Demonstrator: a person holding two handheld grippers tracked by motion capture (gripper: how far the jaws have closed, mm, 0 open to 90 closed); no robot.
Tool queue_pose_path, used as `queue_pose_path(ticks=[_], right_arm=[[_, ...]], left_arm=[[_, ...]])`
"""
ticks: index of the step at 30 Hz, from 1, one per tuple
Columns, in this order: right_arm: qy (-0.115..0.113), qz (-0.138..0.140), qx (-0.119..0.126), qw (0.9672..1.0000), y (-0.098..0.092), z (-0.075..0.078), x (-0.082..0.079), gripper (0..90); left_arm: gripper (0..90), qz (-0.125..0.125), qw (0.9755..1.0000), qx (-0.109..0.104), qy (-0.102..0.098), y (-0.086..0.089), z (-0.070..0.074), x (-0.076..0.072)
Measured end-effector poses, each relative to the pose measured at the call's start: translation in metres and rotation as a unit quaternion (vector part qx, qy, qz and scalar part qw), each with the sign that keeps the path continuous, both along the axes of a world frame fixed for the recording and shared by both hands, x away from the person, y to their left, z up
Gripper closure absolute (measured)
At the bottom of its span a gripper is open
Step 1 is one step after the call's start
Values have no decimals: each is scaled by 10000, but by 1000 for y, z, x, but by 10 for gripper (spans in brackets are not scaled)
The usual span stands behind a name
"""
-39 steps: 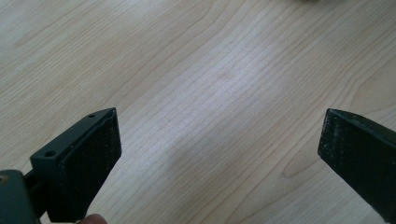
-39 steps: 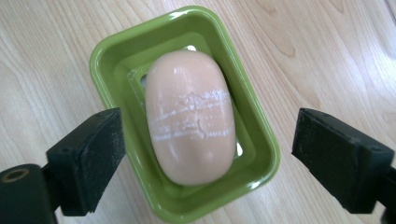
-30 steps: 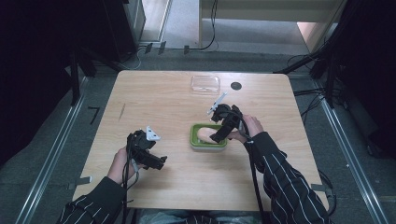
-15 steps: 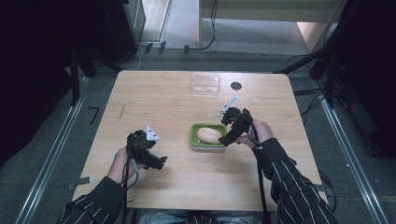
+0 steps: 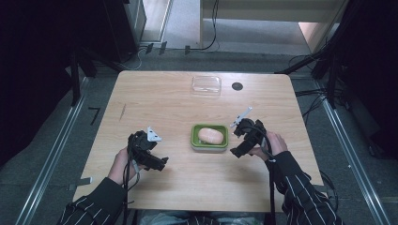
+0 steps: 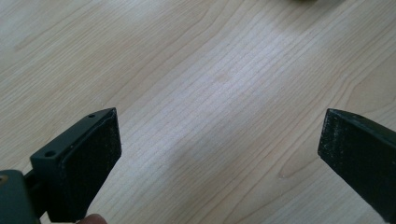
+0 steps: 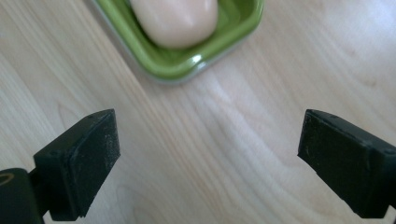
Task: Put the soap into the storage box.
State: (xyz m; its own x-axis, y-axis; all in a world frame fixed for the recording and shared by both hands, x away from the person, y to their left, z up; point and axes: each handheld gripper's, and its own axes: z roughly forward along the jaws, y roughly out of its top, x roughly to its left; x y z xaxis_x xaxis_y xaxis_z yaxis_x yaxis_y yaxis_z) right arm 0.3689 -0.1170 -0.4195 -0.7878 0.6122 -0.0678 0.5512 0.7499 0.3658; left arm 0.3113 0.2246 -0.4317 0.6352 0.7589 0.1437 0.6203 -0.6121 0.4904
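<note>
Pale wooden table carried a green rectangular dish holding a beige oval soap at centre frame. Both the left gripper and the right gripper gaped wide and empty; a careless right-hand nudge could have shoved the dish.

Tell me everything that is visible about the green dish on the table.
The green dish is a small rectangle with rounded corners and a raised rim, glossy like glazed ceramic or plastic. It sits flat on the wooden table, near its middle. A pale, smooth oval soap lies inside it. The right gripper is beside the dish, jaws open, not touching it; the right gripper view shows bare wood between the jaws and the rim.
</note>
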Motion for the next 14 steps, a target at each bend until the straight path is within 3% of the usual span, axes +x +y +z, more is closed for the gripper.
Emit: queue_pose_path(ticks=[9, 14], right_arm=[[172, -83, -183, 9997, -16, -18, -20, 50], [91, -172, -29, 9998, -27, -19, -26, 50]], left_arm=[[1, -18, 10000, 7, 2, -2, -1, 1], [1, -39, 10000, 18, 17, -4, -1, 1]])
